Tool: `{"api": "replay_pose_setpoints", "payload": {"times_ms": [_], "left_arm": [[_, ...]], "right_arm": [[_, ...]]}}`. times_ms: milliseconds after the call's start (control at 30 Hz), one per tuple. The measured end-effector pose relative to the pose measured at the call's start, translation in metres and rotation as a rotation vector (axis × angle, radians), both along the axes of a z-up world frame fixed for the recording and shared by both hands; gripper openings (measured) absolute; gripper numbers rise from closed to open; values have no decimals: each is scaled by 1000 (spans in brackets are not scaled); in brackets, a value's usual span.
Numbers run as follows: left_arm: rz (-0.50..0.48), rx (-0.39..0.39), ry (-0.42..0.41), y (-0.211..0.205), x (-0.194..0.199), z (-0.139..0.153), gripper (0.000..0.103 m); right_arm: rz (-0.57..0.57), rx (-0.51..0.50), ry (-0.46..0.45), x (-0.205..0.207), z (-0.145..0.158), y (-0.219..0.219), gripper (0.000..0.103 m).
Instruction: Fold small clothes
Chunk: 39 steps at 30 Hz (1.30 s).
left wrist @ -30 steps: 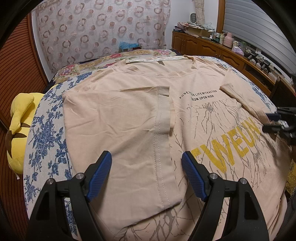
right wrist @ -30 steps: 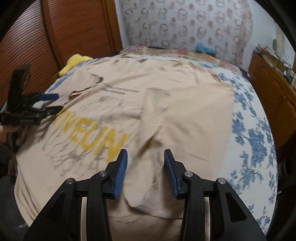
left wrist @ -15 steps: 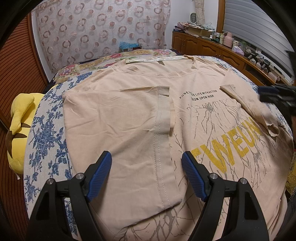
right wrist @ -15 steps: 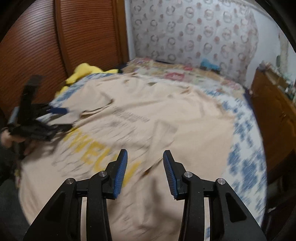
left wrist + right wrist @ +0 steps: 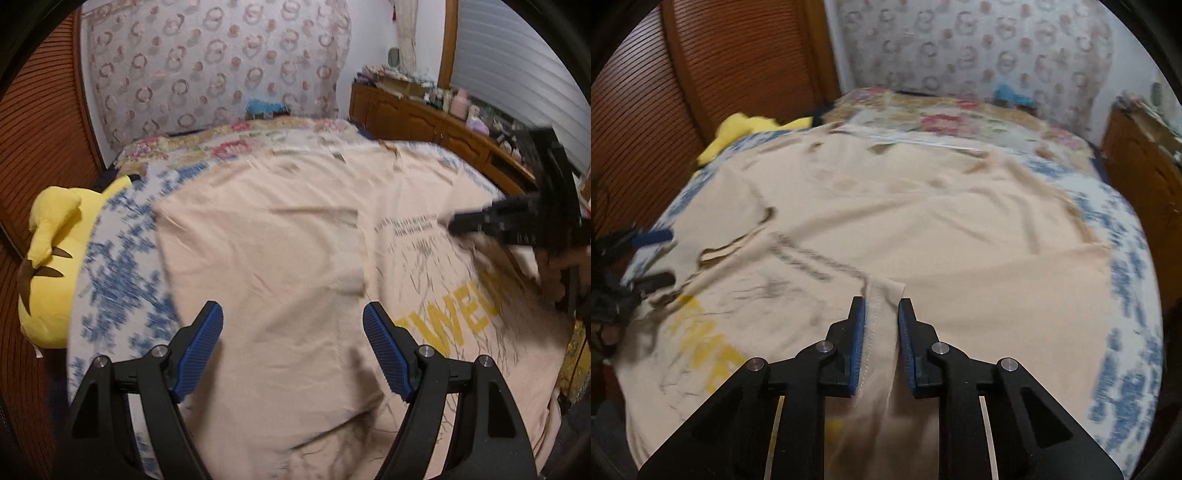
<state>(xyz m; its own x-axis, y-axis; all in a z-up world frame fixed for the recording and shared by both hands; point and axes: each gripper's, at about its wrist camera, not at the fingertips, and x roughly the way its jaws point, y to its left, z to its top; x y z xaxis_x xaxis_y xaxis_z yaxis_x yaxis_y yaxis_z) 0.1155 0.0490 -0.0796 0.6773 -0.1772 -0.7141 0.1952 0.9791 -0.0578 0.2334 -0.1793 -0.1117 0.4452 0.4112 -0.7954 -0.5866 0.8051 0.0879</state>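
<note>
A peach T-shirt (image 5: 295,266) is spread flat across the bed (image 5: 122,266), print side up, with its neckline toward the far end of the bed and its hem toward the cameras. One side panel and its sleeve are seen folded inward over the chest, the stitched sleeve hem (image 5: 882,332) lying lengthwise down the garment. Yellow block letters (image 5: 458,325) and small black lines of text (image 5: 406,227) are visible on the uncovered part of the front. The other sleeve (image 5: 735,247) lies rumpled and partly lifted at the opposite edge.

In the right wrist view, the right gripper (image 5: 881,343) is lowered over the folded sleeve hem; its blue-padded jaws are narrowed to a slim gap with the hem strip between them, though whether the cloth is truly pinched cannot be told. In the left wrist view, the left gripper (image 5: 293,347) is held above the folded panel with its jaws spread wide and nothing between them.

The bed is covered with a blue floral sheet (image 5: 1126,295). A yellow plush toy (image 5: 48,258) rests at the bed's edge beside a slatted brown wardrobe door (image 5: 665,92). A patterned curtain (image 5: 221,66) hangs behind the bed, and a wooden cabinet (image 5: 424,122) stands along the wall.
</note>
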Motion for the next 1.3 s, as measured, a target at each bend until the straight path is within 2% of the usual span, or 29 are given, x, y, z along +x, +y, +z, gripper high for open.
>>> {"api": "replay_pose_setpoints", "payload": {"times_ms": [67, 133, 200, 233, 300, 367, 500, 767, 933, 1300], "left_arm": [[13, -6, -20, 11, 1, 6, 79], [32, -13, -36, 23, 4, 11, 79], [48, -19, -38, 31, 11, 12, 79], [57, -18, -35, 37, 15, 12, 79], [67, -12, -32, 45, 24, 9, 79], [80, -11, -18, 52, 34, 4, 79], [91, -12, 17, 65, 54, -7, 79], [123, -18, 71, 82, 86, -22, 79], [125, -17, 81, 85, 104, -23, 79], [133, -30, 114, 93, 126, -29, 79]], "right_arm": [[34, 51, 23, -3, 3, 5, 16], [45, 84, 8, -7, 12, 5, 17], [36, 86, -17, -7, 20, 2, 28], [22, 74, -32, -6, 24, -2, 31], [-26, 23, -74, 1, 31, -14, 44], [-71, -15, -99, 9, 34, -30, 48], [-166, -66, -106, 30, 30, -73, 49], [-282, -82, -69, 61, 13, -131, 49], [-296, -86, -61, 72, 8, -141, 49], [-258, -82, -85, 87, 6, -130, 52]]}}
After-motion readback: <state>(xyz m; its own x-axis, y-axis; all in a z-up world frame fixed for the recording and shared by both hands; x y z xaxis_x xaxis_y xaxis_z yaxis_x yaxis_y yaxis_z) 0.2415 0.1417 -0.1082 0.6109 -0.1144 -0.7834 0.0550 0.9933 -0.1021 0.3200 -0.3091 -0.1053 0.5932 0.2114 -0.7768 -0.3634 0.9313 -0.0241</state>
